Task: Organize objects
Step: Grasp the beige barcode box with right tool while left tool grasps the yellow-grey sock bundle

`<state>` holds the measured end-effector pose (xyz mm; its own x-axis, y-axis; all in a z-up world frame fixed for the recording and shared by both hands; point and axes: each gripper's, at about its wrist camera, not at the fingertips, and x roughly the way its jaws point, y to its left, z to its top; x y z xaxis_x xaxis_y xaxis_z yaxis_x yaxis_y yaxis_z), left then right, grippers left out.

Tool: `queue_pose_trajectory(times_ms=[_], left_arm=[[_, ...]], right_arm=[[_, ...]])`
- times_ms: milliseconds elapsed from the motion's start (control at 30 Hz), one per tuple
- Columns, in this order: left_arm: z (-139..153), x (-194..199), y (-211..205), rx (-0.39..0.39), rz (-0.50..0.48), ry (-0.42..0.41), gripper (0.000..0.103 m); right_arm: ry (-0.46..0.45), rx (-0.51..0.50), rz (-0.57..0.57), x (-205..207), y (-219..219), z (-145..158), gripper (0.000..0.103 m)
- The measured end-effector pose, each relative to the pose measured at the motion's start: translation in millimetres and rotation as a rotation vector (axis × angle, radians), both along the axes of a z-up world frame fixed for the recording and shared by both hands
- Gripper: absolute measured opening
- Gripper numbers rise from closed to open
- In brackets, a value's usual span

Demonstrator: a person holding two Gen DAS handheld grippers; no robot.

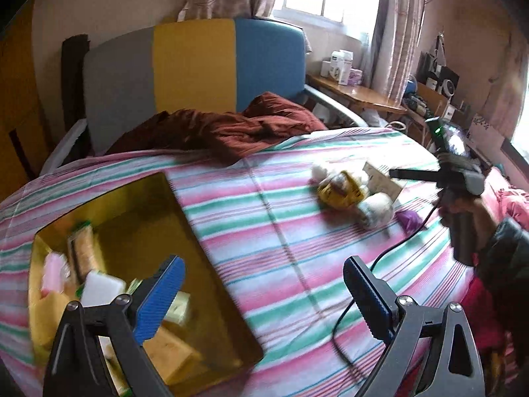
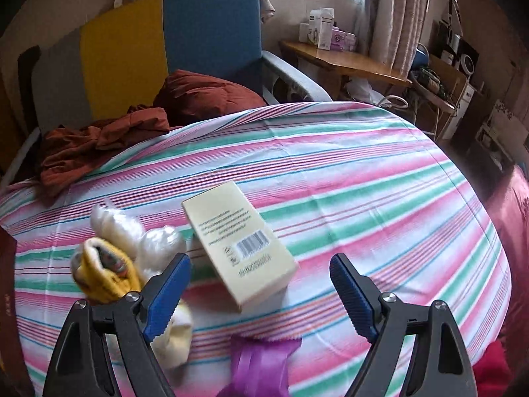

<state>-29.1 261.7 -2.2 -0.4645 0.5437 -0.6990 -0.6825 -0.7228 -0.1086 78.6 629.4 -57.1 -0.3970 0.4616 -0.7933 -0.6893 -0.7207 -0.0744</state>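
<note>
Nearest in the right wrist view, the right gripper [image 2: 259, 289] hangs with its blue ribbed jaws spread wide and nothing between them, above the striped bedspread [image 2: 363, 178]. Just below it lies a crumpled purple wrapper [image 2: 261, 364]. Beyond that, a pale cream carton [image 2: 239, 244] lies flat and slanted, its barcode and small print facing up. Touching its left side is a heap of white plastic-wrapped bundles [image 2: 132, 231] with a yellow packet [image 2: 105, 274]. In the left wrist view, the left gripper [image 1: 264, 291] is likewise spread and empty, its left jaw over a gold tray [image 1: 205, 264] near the bed's left edge, holding blurred small packets. Rust-red bedding [image 1: 215, 129] lies crumpled at the head.
</note>
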Motion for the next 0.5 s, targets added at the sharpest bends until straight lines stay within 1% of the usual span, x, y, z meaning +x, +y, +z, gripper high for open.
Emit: queue_pose_trajectory(times_ms=[133, 233, 400, 467, 500], left_arm=[[3, -8, 29, 0.014, -0.039, -0.034, 0.097], [2, -17, 52, 0.019, -0.053, -0.075, 0.097], [-3, -28, 80, 0.018, -0.061, -0.122, 0.097], [-7, -34, 91, 0.018, -0.062, -0.147, 0.097], [-10, -37, 97, 0.015, -0.063, -0.161, 0.097]], right_arm=[[-0.021, 0.019, 0.049, -11, 7, -5, 0.088], [-0.032, 0.002, 0.079, -20, 14, -12, 0.088], [-0.079, -0.016, 0.105, -26, 16, -25, 0.088], [-0.095, -0.009, 0.116, -26, 14, -25, 0.086], [-0.1, -0.006, 0.117, -26, 13, -25, 0.076]])
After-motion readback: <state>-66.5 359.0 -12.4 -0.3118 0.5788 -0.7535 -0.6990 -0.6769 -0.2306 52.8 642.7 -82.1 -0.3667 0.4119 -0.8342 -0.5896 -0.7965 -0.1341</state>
